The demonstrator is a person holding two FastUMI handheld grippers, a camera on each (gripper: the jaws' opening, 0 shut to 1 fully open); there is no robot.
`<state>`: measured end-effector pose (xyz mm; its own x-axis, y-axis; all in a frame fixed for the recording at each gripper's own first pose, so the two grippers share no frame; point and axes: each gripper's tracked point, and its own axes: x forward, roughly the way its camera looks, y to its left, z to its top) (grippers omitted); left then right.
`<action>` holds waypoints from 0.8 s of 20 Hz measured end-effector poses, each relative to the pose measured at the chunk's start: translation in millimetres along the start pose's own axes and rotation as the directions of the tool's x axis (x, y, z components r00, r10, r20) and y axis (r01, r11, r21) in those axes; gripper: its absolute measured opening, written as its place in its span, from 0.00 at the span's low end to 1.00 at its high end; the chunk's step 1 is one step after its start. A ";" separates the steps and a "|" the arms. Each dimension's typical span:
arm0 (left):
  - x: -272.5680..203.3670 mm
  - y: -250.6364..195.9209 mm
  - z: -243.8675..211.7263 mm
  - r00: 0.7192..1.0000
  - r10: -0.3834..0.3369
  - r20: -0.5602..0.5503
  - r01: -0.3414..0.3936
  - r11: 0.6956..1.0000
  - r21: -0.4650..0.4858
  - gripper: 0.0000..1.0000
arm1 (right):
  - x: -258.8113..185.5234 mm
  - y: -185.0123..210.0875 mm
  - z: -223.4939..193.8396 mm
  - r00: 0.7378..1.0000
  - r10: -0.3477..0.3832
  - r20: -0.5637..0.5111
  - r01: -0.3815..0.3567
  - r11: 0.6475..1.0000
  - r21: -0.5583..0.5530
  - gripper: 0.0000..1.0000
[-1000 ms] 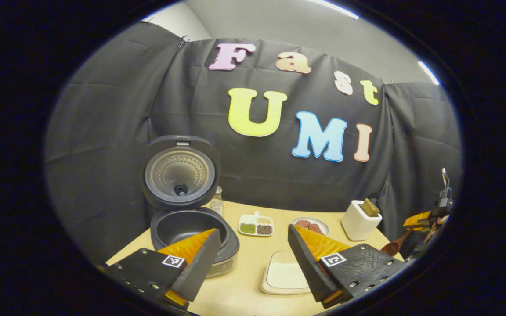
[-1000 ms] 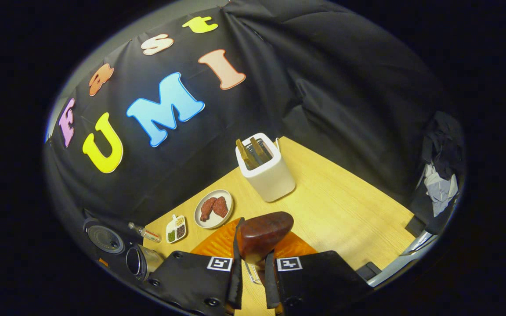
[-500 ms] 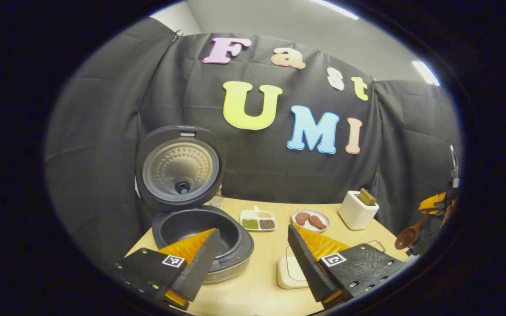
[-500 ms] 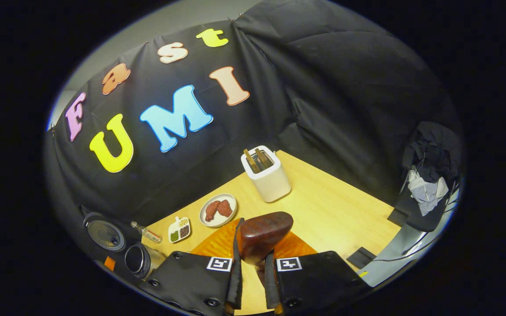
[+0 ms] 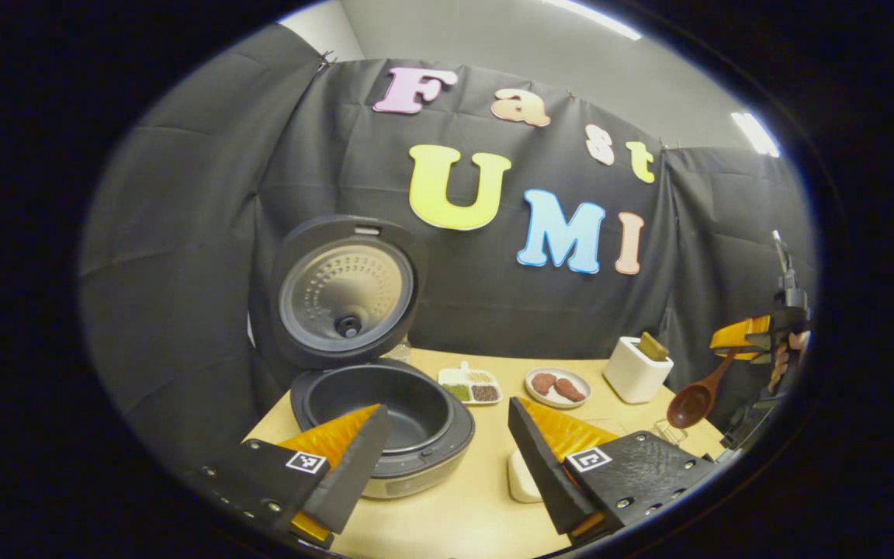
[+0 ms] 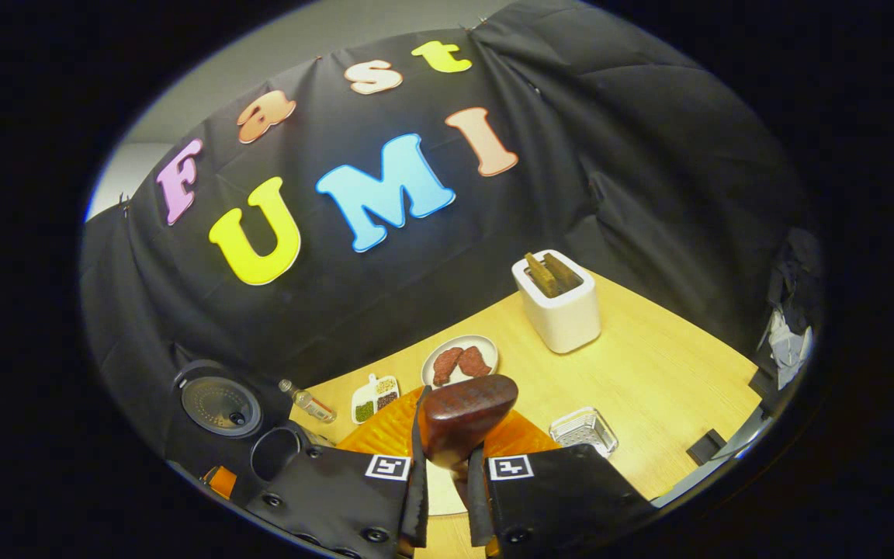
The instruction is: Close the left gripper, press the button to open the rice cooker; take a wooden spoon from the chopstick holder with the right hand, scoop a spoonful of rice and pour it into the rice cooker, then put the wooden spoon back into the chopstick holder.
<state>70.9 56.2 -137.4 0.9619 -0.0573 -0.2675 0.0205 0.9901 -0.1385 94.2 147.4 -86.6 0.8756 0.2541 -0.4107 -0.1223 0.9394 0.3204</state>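
We lifted the wooden spoon (image 6: 469, 414) higher since before; our right tool (image 6: 445, 497) pinched it, left tool (image 5: 447, 473) spread. The rice cooker (image 5: 385, 415) stood open, far left. Scooping, pouring, returning it were left.

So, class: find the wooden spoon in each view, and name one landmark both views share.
Left gripper view: wooden spoon at the far right, bowl hanging down, held by the other tool above the table edge.
Right gripper view: wooden spoon at bottom centre, clamped between this tool's two fingers.
Shared landmark: white chopstick holder.
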 end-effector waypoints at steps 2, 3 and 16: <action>-6.5 11.1 -6.6 0.999 0.024 -0.031 -0.024 1.000 0.005 0.96 | 17.8 17.8 -19.3 0.999 0.028 -0.027 -0.029 0.998 -0.060 0.23; -9.7 17.5 -7.9 0.998 0.038 -0.046 -0.037 0.999 0.009 0.96 | 26.6 24.6 -28.8 0.998 0.041 -0.052 -0.045 0.996 -0.074 0.23; -14.3 19.3 -42.5 0.989 0.053 -0.140 -0.051 0.999 0.017 0.96 | 113.5 25.5 -119.7 0.993 -0.004 -0.120 -0.021 0.978 -0.209 0.23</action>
<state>45.9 70.8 -176.7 0.9139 -0.0224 -0.4052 -0.0236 0.9938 -0.1082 134.5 227.7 -227.2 0.8137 0.2762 -0.5115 -0.2358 0.9611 0.1438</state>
